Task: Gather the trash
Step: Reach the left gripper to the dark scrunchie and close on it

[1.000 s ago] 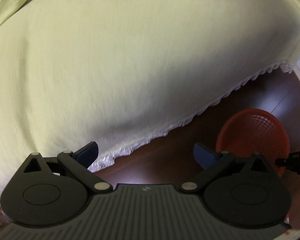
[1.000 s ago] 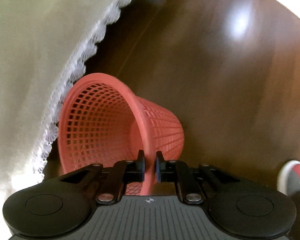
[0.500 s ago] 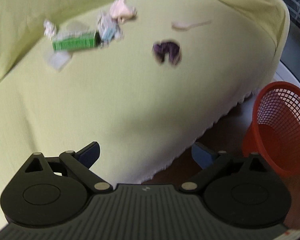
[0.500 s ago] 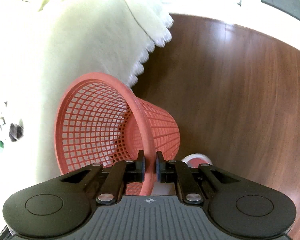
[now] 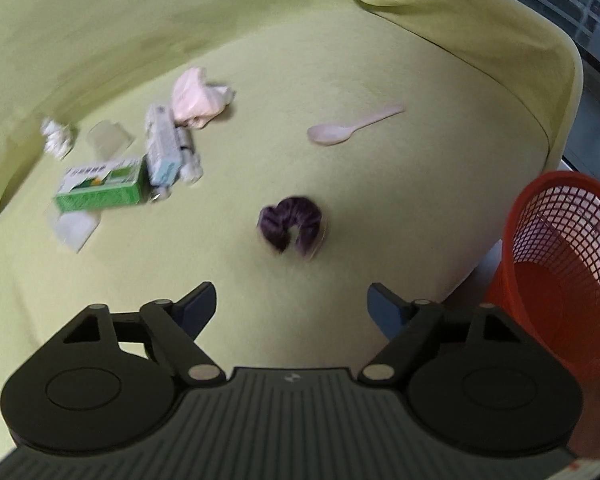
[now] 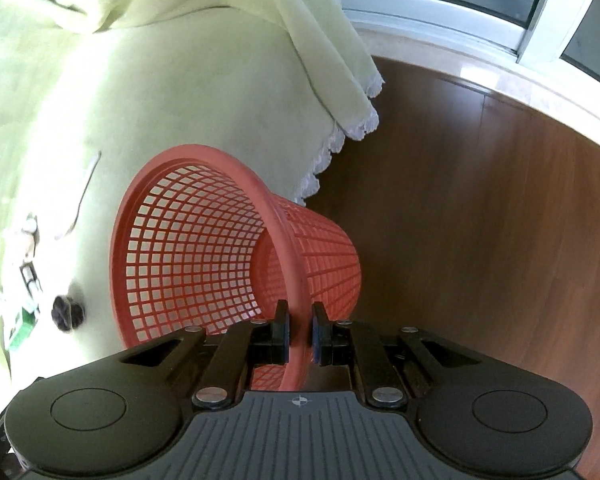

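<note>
Nearest the right wrist camera, the right gripper point(image 6: 299, 336) is clamped on the rim of a red-orange plastic mesh wastebasket point(image 6: 204, 240), which hangs tilted beside the front edge of a sofa draped in a pale yellow-green lace-trimmed cover point(image 5: 380, 60), above a dark brown wooden floor point(image 6: 480, 220). Over the seat, the left gripper point(image 5: 291, 307) has nothing between its closing jaws; beyond it lies a purple fabric scrunchie point(image 5: 290, 226), then a green cardboard box point(image 5: 100, 188), a pale blue-and-white carton point(image 5: 162, 150), a pale plastic spoon point(image 5: 340, 130), a crumpled pink tissue point(image 5: 196, 96) and a crumpled white paper wad point(image 5: 56, 136) towards the back edge.
</note>
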